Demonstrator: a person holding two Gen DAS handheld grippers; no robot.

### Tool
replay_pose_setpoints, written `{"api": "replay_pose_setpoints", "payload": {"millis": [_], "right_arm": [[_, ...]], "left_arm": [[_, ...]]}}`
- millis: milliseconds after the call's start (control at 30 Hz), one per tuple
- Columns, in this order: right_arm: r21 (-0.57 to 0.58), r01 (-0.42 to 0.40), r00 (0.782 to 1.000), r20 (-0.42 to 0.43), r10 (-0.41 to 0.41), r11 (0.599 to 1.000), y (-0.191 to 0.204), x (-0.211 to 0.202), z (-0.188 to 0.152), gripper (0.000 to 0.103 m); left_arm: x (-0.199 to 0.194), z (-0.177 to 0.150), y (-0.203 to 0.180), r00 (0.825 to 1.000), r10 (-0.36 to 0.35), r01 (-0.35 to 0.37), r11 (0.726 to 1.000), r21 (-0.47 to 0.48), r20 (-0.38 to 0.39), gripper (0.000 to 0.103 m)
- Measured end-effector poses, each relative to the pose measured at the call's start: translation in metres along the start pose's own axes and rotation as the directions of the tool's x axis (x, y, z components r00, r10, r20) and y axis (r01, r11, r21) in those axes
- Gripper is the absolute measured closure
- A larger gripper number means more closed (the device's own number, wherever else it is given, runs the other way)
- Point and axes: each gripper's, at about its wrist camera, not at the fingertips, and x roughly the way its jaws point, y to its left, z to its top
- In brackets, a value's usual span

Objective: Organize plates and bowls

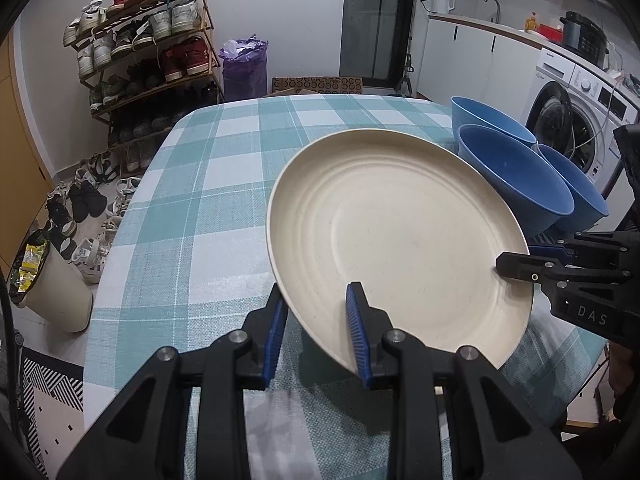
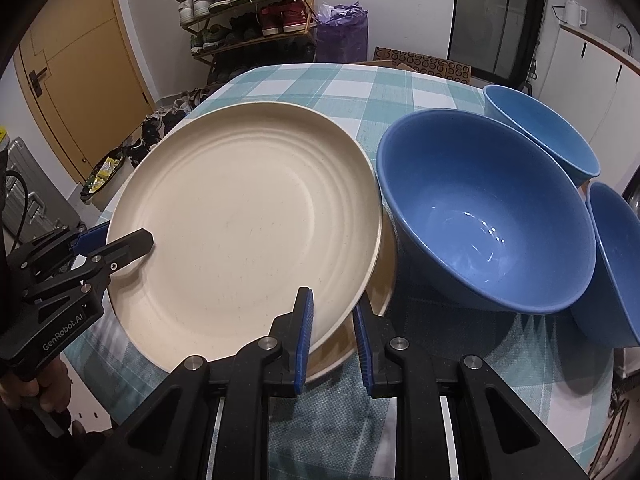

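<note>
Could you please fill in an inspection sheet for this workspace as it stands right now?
Surface: table under a teal and white checked cloth.
Job's things: cream plate held tilted above a second plate lying beneath it; three blue bowls, a large bowl beside the plates, two more behind and to its right.
Clutter: nothing seen on the table besides the dishes.
Grippers: left tongs shut on the cream plate's rim; right tongs shut on the same plate's rim.
Cables: black cable at the far left of the right wrist view.
Surroundings: shoe rack, waste bin, washing machine, kettle.
</note>
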Motion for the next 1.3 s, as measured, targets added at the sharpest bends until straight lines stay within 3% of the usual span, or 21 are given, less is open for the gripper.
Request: {"api": "replay_pose_setpoints", "payload": {"millis": [1300], "right_arm": [[-0.085,0.125,0.992,-0.002,-0.126,0.989,0.012,0.004,-0.008,0.082]], "left_arm": [[0.016,-0.006,-0.007,0.999,0.034,-0.034,0.999,0.020,-0.019,0.074]]}}
